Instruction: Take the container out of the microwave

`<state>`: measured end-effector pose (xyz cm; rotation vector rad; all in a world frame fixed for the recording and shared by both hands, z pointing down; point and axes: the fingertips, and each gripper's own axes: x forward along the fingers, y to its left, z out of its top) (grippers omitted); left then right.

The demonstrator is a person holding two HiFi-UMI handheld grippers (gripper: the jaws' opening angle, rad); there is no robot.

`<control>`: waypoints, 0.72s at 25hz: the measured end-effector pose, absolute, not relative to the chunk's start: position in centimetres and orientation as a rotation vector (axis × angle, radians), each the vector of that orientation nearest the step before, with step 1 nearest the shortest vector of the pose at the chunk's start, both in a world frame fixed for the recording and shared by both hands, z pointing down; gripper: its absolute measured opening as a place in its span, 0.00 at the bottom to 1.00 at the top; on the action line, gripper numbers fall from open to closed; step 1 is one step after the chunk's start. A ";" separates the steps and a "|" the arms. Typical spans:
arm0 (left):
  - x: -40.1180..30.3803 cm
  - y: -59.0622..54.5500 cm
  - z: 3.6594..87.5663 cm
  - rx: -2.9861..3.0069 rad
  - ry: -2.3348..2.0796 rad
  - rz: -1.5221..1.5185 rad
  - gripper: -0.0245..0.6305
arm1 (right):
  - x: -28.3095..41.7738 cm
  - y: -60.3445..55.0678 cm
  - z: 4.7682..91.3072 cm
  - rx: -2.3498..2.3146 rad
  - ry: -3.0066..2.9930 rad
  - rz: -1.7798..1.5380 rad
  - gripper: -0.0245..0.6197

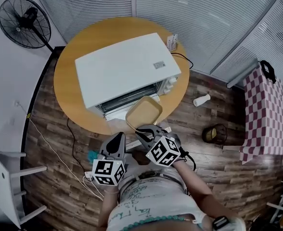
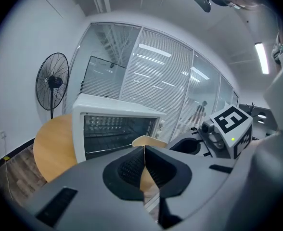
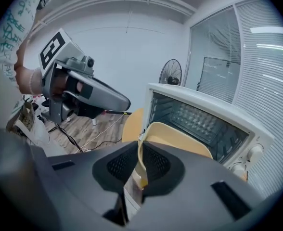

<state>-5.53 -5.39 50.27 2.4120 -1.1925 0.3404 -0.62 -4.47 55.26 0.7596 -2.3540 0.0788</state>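
Note:
A white microwave (image 1: 124, 71) stands on the round wooden table (image 1: 67, 81) with its front open toward me; its dark cavity (image 3: 199, 121) shows in the right gripper view. The shallow tan container (image 1: 144, 112) hangs just outside that opening, above the table's near edge. My right gripper (image 1: 144, 133) is shut on the container's near rim (image 3: 140, 165), which sits pinched between the two pads. My left gripper (image 1: 116, 143) hovers to the left of it, shut with nothing held, and its pads (image 2: 134, 165) meet in front of the microwave (image 2: 115, 126).
A black standing fan (image 1: 25, 23) is at the back left. A cable runs over the wooden floor by the table (image 1: 74, 150). A checked-cloth table (image 1: 269, 112), a small dark basket (image 1: 214, 134) and a white bottle (image 1: 201, 100) are on the right.

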 end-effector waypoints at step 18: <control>-4.1 -5.9 48.2 2.452 -1.260 0.305 0.06 | -0.6 -5.2 50.3 0.619 -2.496 0.044 0.07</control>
